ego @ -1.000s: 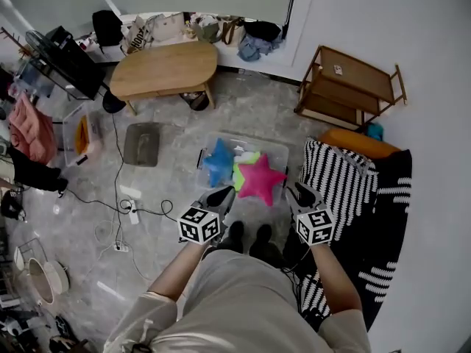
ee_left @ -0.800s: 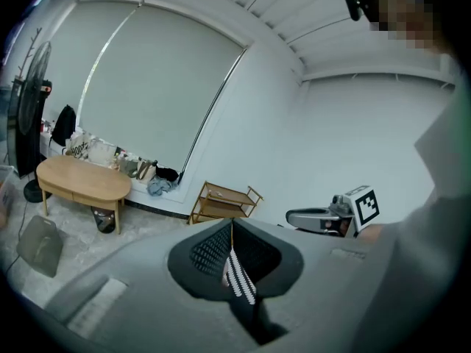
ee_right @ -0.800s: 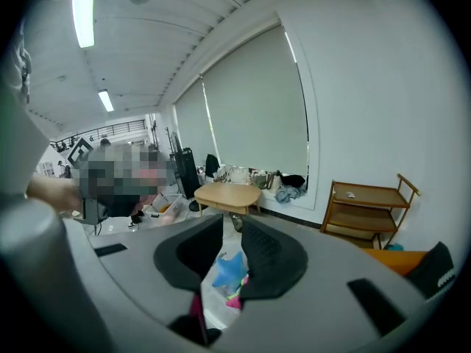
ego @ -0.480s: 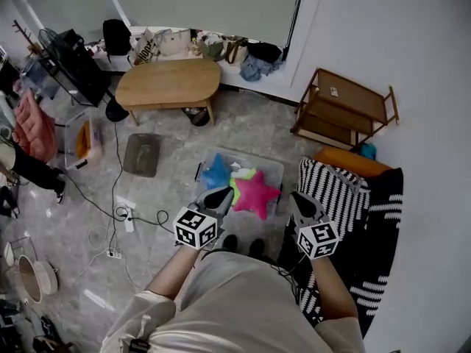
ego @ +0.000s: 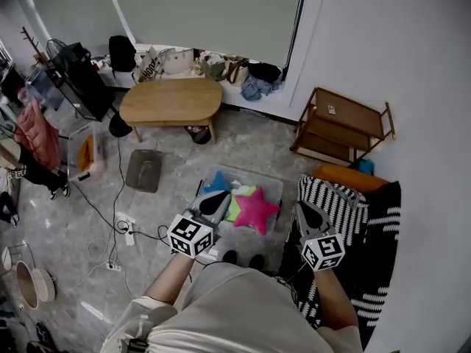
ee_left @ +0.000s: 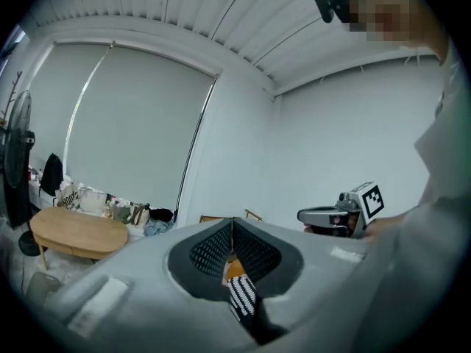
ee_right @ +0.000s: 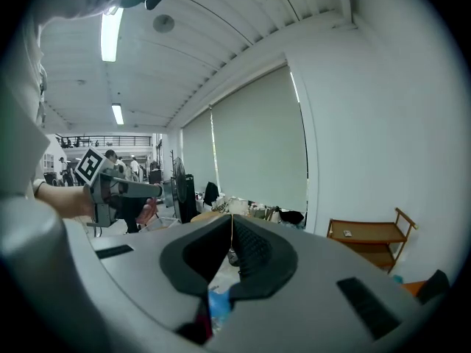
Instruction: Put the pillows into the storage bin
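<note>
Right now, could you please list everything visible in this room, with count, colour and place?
storage bin: one, clear, centre
pillows: three, pink, blue, yellow-green, inside the bin
lid: one, grey, left of bin
table: one, wooden, behind bin
shelf: one, wooden, far right
blanket: one, black-and-white striped, right of bin
left tool: one, grey, shut, empty, over bin's near edge
right tool: one, grey, just closed, empty, beside blanket

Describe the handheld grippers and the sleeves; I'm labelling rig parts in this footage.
The left gripper and right gripper both have smooth grey shells that taper to a point, lined with black ribbed pads. Each carries a white cube printed with black square markers. No cables show. The person wears a pale, loose top with long sleeves.
</note>
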A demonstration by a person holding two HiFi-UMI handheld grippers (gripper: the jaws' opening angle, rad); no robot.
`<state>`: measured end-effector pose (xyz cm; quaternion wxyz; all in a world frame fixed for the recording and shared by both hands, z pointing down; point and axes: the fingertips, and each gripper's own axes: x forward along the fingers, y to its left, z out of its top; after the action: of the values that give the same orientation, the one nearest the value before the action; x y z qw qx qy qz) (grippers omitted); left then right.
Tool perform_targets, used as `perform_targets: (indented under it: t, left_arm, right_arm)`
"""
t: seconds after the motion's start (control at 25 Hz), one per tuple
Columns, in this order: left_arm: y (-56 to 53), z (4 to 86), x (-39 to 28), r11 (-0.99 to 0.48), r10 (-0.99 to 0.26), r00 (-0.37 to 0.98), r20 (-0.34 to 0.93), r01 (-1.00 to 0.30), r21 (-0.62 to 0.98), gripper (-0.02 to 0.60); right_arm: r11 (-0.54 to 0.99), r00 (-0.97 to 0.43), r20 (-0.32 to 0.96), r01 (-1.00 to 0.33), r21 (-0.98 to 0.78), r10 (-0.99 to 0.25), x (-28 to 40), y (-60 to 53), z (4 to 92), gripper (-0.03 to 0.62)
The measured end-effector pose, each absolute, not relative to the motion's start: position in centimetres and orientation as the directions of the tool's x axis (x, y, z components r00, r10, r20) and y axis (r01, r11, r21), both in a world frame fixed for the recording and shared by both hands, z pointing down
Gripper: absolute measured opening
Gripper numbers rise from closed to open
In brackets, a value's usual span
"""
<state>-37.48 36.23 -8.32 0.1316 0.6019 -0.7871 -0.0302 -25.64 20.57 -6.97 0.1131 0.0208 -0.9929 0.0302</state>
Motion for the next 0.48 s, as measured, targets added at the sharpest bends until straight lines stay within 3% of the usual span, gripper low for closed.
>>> perform_targets:
  t: [0.48]
  left_arm:
    - [36.1,-8.3,-37.1,0.297,-0.95,-0.264,0.166,-0.927,0.229,0.018]
  right_arm:
    - [0.996,-0.98,0.185,-0.085,-0.034,-0.078,-24.5,19.1,-8.8,0.003]
